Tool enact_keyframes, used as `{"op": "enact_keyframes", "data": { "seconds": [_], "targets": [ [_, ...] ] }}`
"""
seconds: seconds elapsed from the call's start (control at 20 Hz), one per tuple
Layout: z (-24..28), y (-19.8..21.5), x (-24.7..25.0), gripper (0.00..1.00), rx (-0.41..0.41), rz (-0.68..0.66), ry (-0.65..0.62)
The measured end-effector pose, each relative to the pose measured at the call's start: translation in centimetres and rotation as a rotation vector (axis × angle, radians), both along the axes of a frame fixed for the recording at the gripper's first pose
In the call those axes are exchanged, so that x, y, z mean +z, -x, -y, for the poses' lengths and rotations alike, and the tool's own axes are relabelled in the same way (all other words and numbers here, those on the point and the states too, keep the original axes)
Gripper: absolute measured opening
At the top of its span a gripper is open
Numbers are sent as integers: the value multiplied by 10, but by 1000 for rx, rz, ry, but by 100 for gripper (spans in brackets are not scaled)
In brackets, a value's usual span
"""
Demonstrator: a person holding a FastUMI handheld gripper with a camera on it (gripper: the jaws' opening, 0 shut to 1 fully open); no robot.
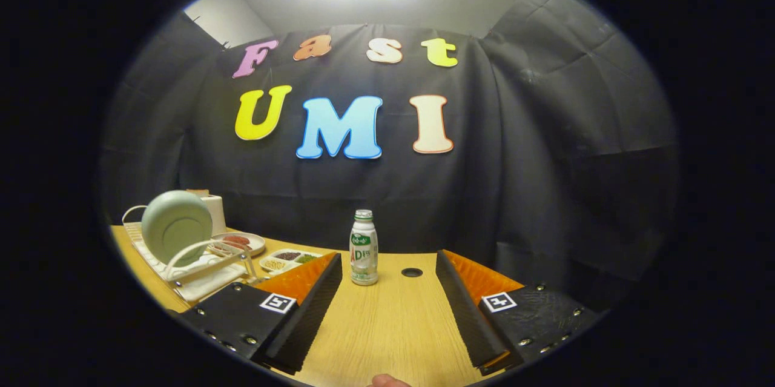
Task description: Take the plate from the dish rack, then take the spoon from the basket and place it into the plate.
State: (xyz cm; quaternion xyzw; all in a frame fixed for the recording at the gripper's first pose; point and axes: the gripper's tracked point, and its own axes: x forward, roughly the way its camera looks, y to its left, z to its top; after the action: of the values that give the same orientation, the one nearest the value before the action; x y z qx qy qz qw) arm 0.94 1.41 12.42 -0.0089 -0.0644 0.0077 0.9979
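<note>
Hovering above the pale wooden table (387, 326), the gripper (387, 308) is holding its two fingers wide apart with nothing between them. A pale green round plate (175, 226) is standing on edge in the white wire dish rack (200, 269), off beyond the left finger. The spoon and its basket are too hard to make out among the small food dishes (290, 258) behind the rack. A small white plastic bottle with a green cap (364, 249) is standing just ahead of the fingers; swinging left toward the rack could be knocking it over, and pinching the upright plate off-centre could be letting it slip.
</note>
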Motion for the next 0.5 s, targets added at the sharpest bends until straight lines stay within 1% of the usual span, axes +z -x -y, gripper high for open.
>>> {"op": "enact_keyframes", "data": {
  "seconds": [0.1,0.2,0.3,0.4,0.5],
  "targets": [
    [-13,12,31,96,4,-1,-19],
    [-34,26,65,96,22,6,-5],
    [-59,38,99,96,26,23,-4],
    [-88,48,123,96,49,33,-21],
    [-104,50,138,96,16,19,-26]
  ]
}}
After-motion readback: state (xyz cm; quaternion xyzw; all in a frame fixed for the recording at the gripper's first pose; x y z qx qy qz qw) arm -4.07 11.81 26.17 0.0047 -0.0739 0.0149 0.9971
